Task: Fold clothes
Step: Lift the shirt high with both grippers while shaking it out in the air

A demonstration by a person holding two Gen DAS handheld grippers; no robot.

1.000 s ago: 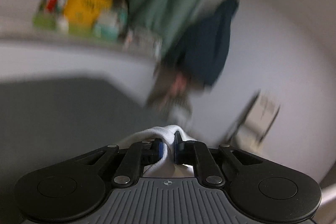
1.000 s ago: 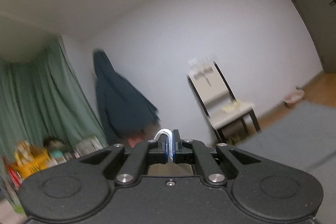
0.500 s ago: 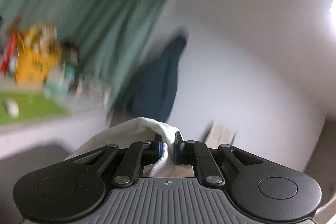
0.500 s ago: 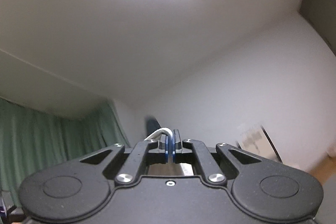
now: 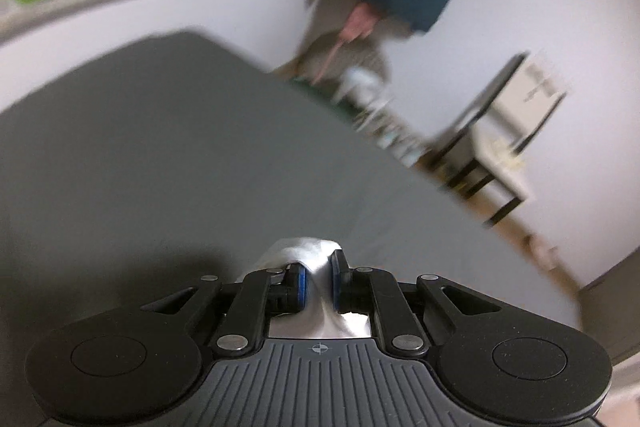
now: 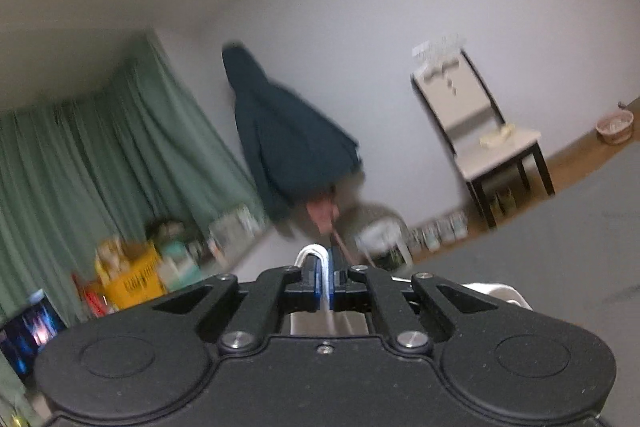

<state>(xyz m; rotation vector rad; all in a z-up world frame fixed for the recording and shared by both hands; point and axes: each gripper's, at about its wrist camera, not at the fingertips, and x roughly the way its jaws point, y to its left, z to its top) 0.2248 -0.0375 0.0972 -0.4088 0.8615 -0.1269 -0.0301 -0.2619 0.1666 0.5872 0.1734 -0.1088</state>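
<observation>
**Two matching black handheld grippers**

The left gripper has a matte black body with two round side discs, silver screws on its angled linkage arms, blue pads on its fingers, and a ribbed grey plate bearing a small crosshair mark just behind them. The right gripper shares the black linkages, silver screws and blue pads; its plate is smooth black.

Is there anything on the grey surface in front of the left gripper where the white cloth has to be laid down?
Nothing visible: the grey surface ahead of the left gripper is bare, and the white cloth is already pinched in its fingers.
</observation>
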